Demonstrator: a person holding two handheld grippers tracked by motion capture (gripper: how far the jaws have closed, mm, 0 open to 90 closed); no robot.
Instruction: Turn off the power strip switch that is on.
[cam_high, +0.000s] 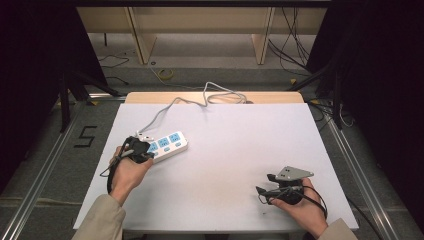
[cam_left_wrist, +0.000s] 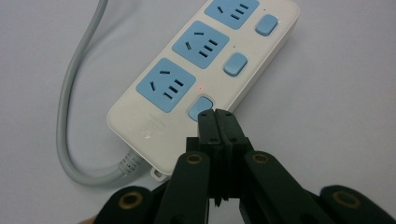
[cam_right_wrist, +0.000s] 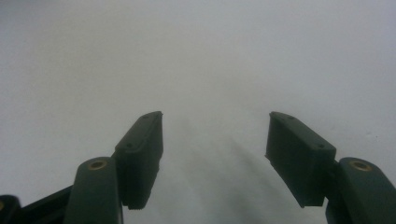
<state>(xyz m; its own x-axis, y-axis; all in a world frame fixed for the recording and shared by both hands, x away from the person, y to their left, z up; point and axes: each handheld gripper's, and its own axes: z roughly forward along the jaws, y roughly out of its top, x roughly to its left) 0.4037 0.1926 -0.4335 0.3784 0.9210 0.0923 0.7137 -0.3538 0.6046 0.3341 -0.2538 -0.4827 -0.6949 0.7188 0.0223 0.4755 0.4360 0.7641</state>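
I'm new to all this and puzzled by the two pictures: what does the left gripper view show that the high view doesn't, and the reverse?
Left gripper view: a tiny red light beside the nearest blue switch, with the left gripper, jaws together, at that switch. High view: the right gripper resting apart on the white table. Both: the white power strip with blue sockets and its grey cord.

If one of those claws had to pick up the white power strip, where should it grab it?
Probably across the power strip at its narrow width, coming straight down from above with the jaws over the two long sides. It lies flat on the table, and those sides are straight and parallel. The end where the grey cord exits is best avoided.
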